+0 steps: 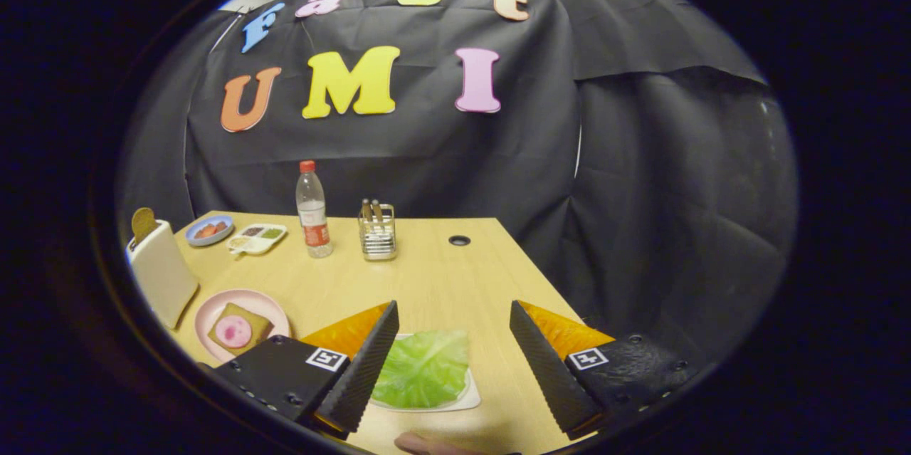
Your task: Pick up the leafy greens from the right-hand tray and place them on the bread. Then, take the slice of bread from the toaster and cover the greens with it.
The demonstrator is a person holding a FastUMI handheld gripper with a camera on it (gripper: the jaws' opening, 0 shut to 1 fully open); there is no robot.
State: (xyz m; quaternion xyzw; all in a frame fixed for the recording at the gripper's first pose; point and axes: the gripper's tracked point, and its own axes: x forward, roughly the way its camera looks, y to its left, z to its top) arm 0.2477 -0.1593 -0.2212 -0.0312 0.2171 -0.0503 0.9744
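Note:
A green leaf of leafy greens [424,368] lies on a white tray [470,398] on the wooden table. My gripper [452,320] hangs open above it, with the leaf showing between the two fingers and neither finger touching it. To the left of the fingers a pink plate [210,309] holds a slice of bread [240,328] with a pink round slice on top. Beyond the plate stands a white toaster [162,272] with a slice of bread [143,223] sticking up out of its slot.
At the back of the table stand a water bottle [312,211], a wire holder [377,231] with utensils, a blue dish [209,230] and a white divided tray [257,236]. A cable hole [459,240] marks the tabletop. The table's right edge runs close to the right finger.

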